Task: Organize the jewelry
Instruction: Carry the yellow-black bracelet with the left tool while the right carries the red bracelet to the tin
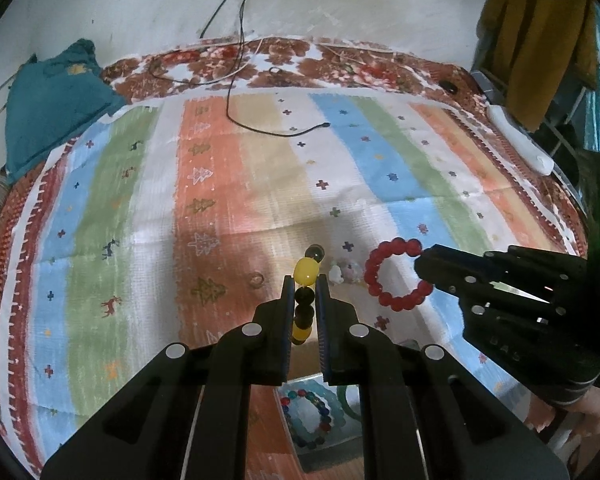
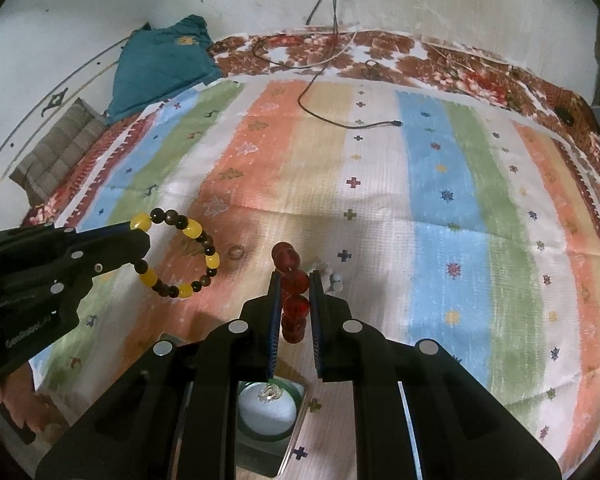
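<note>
My left gripper point(image 1: 304, 280) is shut on a yellow-and-dark bead bracelet point(image 1: 305, 280), held above the striped cloth; from the right wrist view it hangs as a ring point(image 2: 180, 254) at the left gripper point(image 2: 140, 236). My right gripper point(image 2: 294, 280) is shut on a red bead bracelet point(image 2: 292, 280), which shows as a ring point(image 1: 396, 274) in the left wrist view at the right gripper point(image 1: 424, 268). A small ring point(image 2: 236, 252) and a pale bead cluster point(image 2: 335, 280) lie on the cloth. A clear box point(image 1: 320, 456) below holds a multicoloured bracelet point(image 1: 308, 420).
A striped cloth point(image 1: 260, 184) covers the bed. A black cable point(image 1: 260, 128) lies across its far part. A teal cloth point(image 1: 56, 104) sits at the far left, a white remote point(image 1: 520, 144) at the right edge. A green bangle point(image 2: 266, 408) around a white pad lies in the box below.
</note>
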Tool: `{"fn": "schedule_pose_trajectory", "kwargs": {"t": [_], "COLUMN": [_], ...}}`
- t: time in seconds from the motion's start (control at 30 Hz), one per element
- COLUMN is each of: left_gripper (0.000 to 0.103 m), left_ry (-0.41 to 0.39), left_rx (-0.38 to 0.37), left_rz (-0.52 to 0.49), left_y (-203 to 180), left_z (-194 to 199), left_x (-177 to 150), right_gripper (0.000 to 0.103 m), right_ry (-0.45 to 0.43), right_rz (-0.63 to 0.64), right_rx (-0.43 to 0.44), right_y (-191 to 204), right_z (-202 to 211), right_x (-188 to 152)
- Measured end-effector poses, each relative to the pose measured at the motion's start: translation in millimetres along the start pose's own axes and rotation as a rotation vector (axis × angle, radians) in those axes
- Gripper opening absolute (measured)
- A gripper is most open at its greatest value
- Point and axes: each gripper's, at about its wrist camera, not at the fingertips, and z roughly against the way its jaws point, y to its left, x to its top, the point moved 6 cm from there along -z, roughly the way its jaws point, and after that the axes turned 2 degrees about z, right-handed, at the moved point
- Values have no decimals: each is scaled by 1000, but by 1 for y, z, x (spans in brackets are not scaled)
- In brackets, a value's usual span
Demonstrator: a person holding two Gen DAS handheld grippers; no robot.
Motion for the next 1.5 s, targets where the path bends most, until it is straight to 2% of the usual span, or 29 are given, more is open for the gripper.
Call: {"fn": "schedule_pose_trajectory", "kwargs": {"t": [0.57, 1.5], "left_gripper": [10, 10], "left_ry": [-31, -54], "left_rx": [-22, -45], "left_rz": [-28, -54], "left_y": [-13, -20], "left_z": [25, 52], "left_x": [-24, -62], "right_gripper": [14, 14], "right_ry": [-29, -23], "right_rz": [15, 51], "right_rx": [20, 43], "right_y": [12, 32], "right_z": [27, 48], "right_x": [-25, -63]}}
